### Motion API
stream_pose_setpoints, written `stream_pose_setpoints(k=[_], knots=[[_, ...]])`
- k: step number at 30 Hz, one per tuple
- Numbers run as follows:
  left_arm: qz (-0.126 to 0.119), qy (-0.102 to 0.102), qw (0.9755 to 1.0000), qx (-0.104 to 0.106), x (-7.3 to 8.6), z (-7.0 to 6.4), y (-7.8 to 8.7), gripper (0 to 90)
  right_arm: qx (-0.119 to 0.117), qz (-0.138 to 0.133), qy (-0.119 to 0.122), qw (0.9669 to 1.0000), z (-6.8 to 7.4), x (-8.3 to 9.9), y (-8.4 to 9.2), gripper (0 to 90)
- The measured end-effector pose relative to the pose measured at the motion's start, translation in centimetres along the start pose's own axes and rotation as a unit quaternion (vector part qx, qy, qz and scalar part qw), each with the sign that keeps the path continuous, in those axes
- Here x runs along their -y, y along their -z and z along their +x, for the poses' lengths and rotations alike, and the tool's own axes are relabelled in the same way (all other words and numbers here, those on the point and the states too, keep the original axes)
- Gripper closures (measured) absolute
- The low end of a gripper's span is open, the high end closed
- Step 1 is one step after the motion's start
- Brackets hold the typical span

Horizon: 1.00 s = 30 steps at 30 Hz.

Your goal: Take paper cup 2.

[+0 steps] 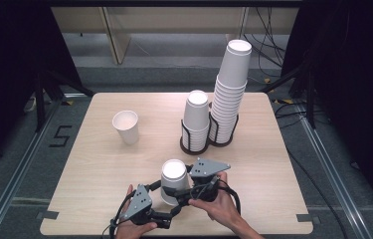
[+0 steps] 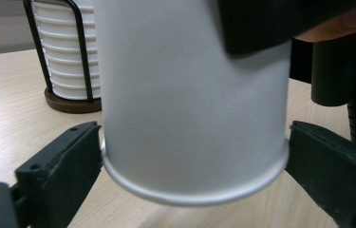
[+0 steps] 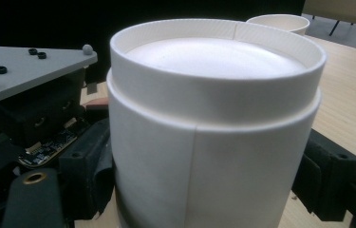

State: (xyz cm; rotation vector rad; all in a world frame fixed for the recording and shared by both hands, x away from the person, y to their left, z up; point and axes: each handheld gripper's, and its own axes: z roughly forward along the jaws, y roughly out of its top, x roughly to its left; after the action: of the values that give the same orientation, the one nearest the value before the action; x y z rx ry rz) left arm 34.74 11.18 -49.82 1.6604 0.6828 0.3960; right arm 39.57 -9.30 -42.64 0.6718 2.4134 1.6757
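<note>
The right gripper (image 1: 188,191) has its two black jaws pressed on the sides of a white paper cup (image 1: 173,180). The cup is upside down, with its flat bottom on top. In the right gripper view, the cup (image 3: 213,128) sits snug between the two pads, and one nested cup peeks out above the outer one, so it looks like two cups stuck together.

The left gripper (image 1: 160,188) is down low at the cup's rim. In the left gripper view, the jaws stand spread on each side of the rolled rim of the cup (image 2: 194,109). They are right at the rim, but they do not seem to squeeze it. The rim hangs a little above the table (image 2: 4,109).

Both grippers are held by a person's hands at the near edge of the wooden table (image 1: 99,164). The held cup is near the front middle of the table.

Farther back, a single paper cup (image 1: 126,126) stands open side up on the left. Two stacks of upside-down cups stand in black wire holders, a short stack (image 1: 196,119) and, just beside it, a tall stack (image 1: 229,92).
</note>
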Motion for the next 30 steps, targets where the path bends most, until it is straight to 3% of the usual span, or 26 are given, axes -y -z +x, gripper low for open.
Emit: stream_pose_setpoints(k=[2,8,11,12,18,19,22,30], knots=[[-0.001,-0.001,1.0,0.0,0.0,0.0,0.0,2.2,-0.001,-0.012,0.007,0.9999,0.2,0.0,-0.2,20.2],[-0.003,0.0,1.0,0.0,-0.1,0.0,0.0,0.3,-0.02,-0.014,-0.001,0.9997,0.5,0.0,-0.4,20.2],[-0.005,0.001,1.0,0.001,0.0,0.0,0.0,0.0,-0.014,-0.019,0.008,0.9997,0.6,0.0,-0.4,20.2],[-0.013,0.003,0.9999,0.005,0.0,0.0,-0.1,0.0,-0.016,-0.02,0.007,0.9997,0.6,0.0,-0.4,20.2],[-0.007,0.002,1.0,0.003,0.0,0.0,-0.1,0.0,-0.026,-0.033,0.001,0.9991,0.6,0.1,-0.6,20.2],[-0.015,0.004,0.9998,0.008,0.0,0.0,-0.2,0.0,-0.025,-0.03,0.0,0.9992,0.6,0.1,-0.5,20.2],[-0.007,0.003,1.0,0.005,0.0,0.0,-0.1,0.0,-0.04,-0.03,-0.012,0.9987,0.9,0.0,-0.6,20.2],[-0.011,-0.002,0.9999,0.007,0.0,-0.2,-0.2,0.3,-0.038,-0.028,-0.01,0.9988,1.1,0.1,-0.6,20.2]])
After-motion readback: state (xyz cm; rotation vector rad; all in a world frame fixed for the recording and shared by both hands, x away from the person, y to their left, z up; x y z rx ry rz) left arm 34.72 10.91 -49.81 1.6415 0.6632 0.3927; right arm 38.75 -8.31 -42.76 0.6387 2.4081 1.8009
